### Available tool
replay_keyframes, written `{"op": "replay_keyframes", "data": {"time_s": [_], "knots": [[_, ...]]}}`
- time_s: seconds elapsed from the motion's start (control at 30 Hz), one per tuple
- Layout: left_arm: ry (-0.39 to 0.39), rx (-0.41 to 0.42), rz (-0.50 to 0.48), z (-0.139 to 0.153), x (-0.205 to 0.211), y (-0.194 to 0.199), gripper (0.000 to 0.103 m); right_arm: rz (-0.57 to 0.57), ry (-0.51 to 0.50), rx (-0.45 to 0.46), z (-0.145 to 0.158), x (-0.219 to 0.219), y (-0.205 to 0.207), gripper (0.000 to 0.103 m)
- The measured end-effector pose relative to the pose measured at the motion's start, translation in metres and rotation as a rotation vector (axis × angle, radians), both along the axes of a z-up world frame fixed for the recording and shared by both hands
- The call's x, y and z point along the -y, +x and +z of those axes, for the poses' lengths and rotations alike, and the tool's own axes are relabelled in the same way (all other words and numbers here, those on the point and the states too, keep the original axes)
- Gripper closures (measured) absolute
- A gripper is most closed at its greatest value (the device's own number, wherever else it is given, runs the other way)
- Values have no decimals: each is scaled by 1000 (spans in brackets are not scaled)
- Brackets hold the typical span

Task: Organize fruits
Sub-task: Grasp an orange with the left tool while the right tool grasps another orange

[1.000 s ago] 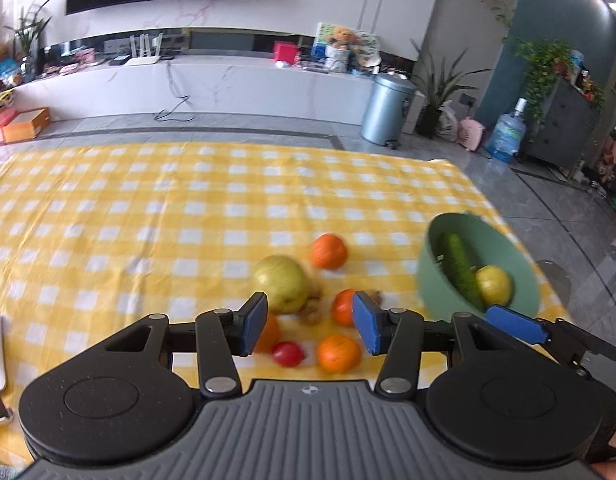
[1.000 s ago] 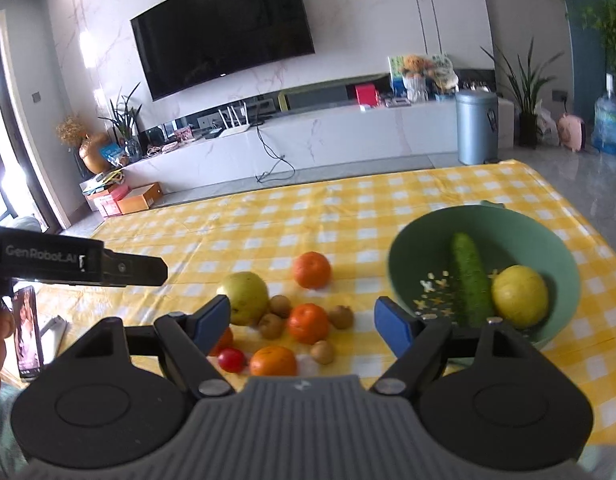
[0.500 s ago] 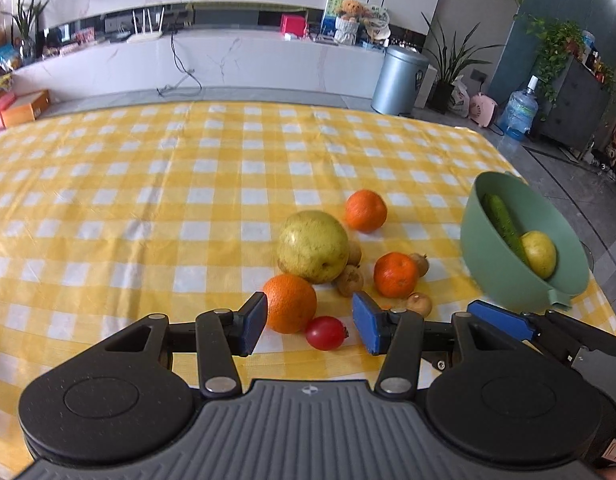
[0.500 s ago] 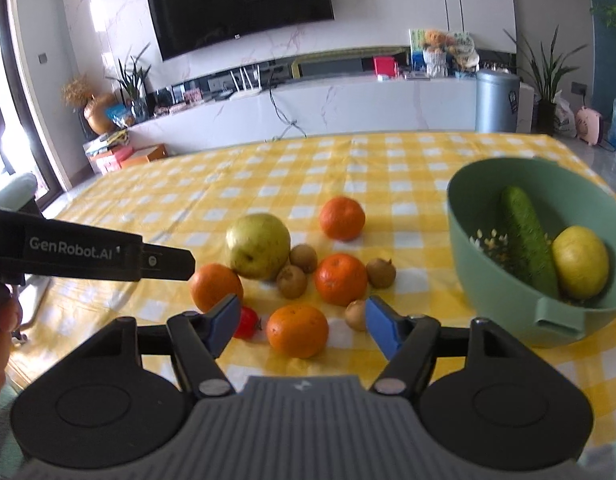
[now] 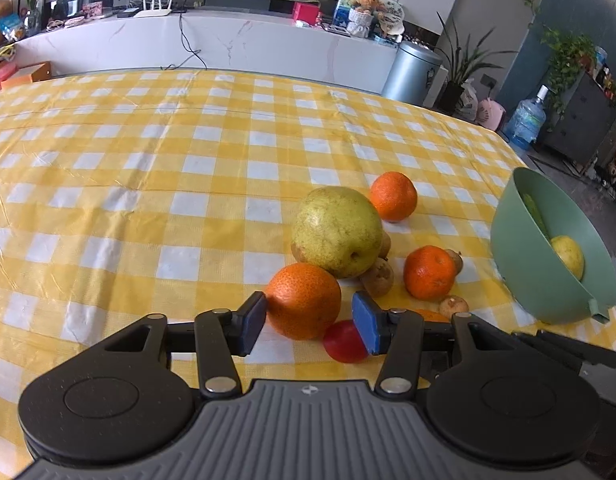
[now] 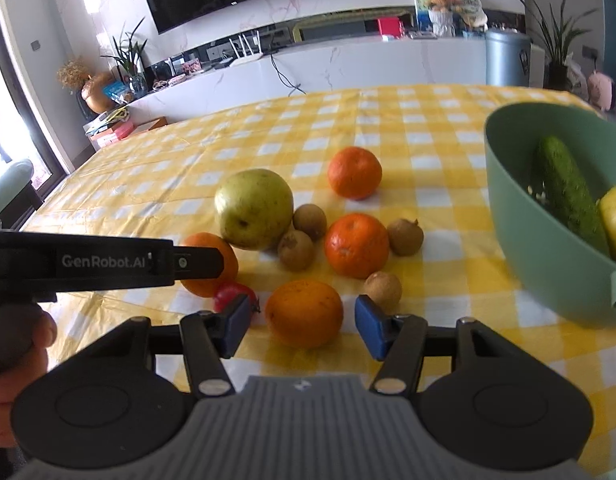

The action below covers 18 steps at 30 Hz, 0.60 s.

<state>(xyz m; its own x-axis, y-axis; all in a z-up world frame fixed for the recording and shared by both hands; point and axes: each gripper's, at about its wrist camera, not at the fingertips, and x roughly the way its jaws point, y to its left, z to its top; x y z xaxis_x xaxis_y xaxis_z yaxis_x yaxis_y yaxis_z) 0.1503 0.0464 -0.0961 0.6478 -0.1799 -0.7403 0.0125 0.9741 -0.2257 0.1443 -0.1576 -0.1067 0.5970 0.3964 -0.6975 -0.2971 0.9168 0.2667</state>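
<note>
Fruit lies in a cluster on the yellow checked tablecloth (image 5: pixel 148 184). My left gripper (image 5: pixel 309 322) is open, its pads on either side of the near-left orange (image 5: pixel 303 300), not closed on it. A red tomato (image 5: pixel 343 342) lies just right of that orange. My right gripper (image 6: pixel 302 326) is open around the nearest orange (image 6: pixel 304 314), not closed on it. A large green pear (image 5: pixel 335 232) (image 6: pixel 254 208), two more oranges (image 6: pixel 355 246) (image 6: pixel 354 178) and several small brown fruits (image 6: pixel 296 250) lie beyond. The green bowl (image 6: pixel 547 248) at right holds a cucumber (image 6: pixel 569 196) and a lemon (image 6: pixel 615 224).
The left gripper's black body (image 6: pixel 104 262) reaches into the right wrist view from the left, over the near-left orange. The bowl (image 5: pixel 523 264) stands near the table's right edge. A TV counter, bin (image 5: pixel 411 74) and water bottle stand beyond the table.
Both grippers have moved forward and down toward the fruit cluster. The left one now brackets the near-left orange, the right one the nearest orange. Both stay open.
</note>
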Motion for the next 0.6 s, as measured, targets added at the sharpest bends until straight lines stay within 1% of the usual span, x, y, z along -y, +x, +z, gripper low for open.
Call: {"op": "replay_keyframes", "data": {"time_s": [0.1, 0.17, 0.23, 0.3, 0.4, 0.5, 0.6], "knots": [[-4, 5, 14, -2, -1, 3, 45, 2, 12, -14, -4, -2, 4, 47], [-11, -6, 23, -5, -3, 6, 45, 3, 11, -21, -6, -4, 5, 47], [-36, -18, 29, -9, -6, 7, 45, 7, 12, -28, -8, -5, 6, 51], [-57, -24, 33, -10, -9, 8, 47, 7, 9, -32, -9, -6, 7, 53], [-61, -19, 31, -10, -8, 8, 50, 2, 12, -37, -11, -6, 9, 56], [-57, -14, 30, -11, -7, 9, 50, 1, 9, -37, -12, -6, 9, 58], [-71, -13, 38, -12, -8, 8, 51, -1, 8, -36, -12, -6, 9, 59]]}}
